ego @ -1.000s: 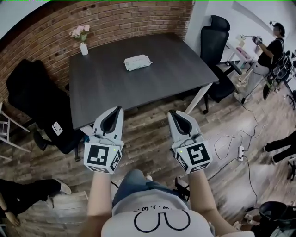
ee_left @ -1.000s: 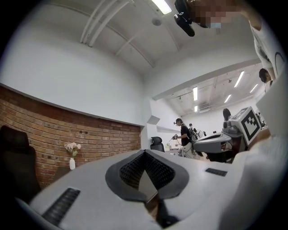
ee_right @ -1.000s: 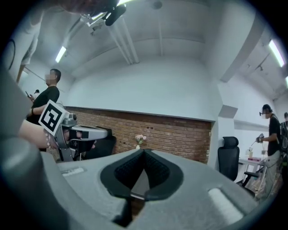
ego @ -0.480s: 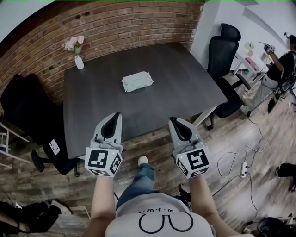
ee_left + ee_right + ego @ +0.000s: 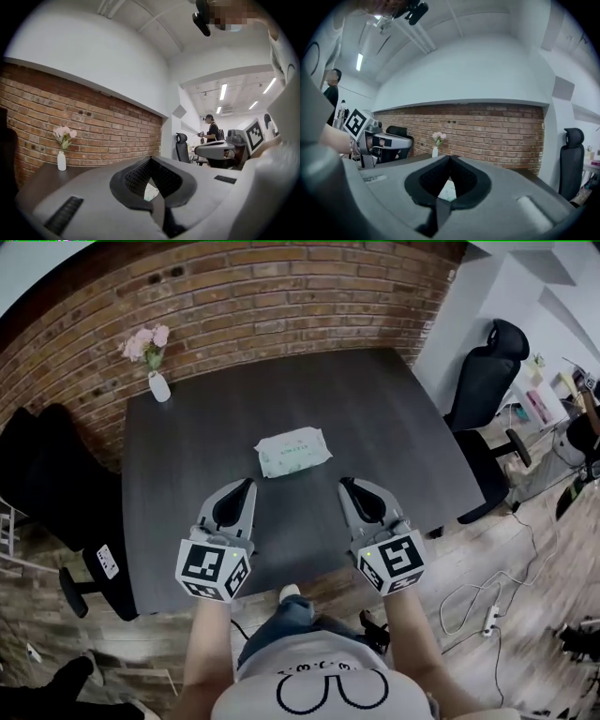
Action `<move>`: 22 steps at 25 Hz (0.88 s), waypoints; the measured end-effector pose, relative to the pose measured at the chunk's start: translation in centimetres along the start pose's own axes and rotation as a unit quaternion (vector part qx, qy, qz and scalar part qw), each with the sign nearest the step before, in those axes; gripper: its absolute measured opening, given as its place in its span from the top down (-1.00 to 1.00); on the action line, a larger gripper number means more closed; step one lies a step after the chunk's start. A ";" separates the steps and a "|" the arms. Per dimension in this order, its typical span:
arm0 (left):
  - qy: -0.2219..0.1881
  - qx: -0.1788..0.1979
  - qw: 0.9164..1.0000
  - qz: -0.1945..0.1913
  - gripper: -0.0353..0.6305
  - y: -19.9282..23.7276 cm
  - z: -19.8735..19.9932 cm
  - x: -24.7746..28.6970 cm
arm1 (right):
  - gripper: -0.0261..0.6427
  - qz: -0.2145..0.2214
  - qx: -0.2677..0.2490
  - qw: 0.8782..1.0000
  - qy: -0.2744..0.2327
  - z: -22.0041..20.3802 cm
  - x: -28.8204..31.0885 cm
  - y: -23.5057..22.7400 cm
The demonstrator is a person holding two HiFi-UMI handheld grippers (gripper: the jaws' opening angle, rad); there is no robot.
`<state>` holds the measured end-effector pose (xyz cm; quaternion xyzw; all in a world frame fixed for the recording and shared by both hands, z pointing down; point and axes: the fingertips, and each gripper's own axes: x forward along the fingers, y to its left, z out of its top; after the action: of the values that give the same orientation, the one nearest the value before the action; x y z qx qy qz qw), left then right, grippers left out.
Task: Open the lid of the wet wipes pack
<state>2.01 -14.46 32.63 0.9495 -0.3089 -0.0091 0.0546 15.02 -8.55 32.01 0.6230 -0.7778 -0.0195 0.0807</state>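
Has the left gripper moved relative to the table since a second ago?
Yes. The left gripper was short of the near edge of the table; now it reaches over that edge, closer to the wet wipes pack.

Cannot resolve lid on wet wipes pack [image 5: 292,452] in head view: too small. Glimpsed only as pale sliver behind closed left gripper [image 5: 151,160] and right gripper [image 5: 450,158] in own gripper views. Lose part of near table [image 5: 187,456] edge under both.
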 end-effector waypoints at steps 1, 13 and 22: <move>0.006 -0.002 1.000 -0.002 0.90 0.6 -0.4 0.9 | 0.92 0.007 0.001 1.000 0.003 -0.2 1.3 -0.5; 0.077 -0.031 0.997 0.004 0.36 5.7 -6.7 8.1 | 0.49 0.146 0.012 0.986 0.081 -6.1 11.6 -3.6; 0.164 -0.050 0.985 0.008 0.37 7.0 -14.6 13.2 | 0.33 0.268 -0.042 0.950 0.157 -13.0 17.4 -4.9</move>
<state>9.37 -26.43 48.15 0.9317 -0.3023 0.1319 0.1523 18.02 -25.64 45.99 0.3826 -0.8923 0.0677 0.2300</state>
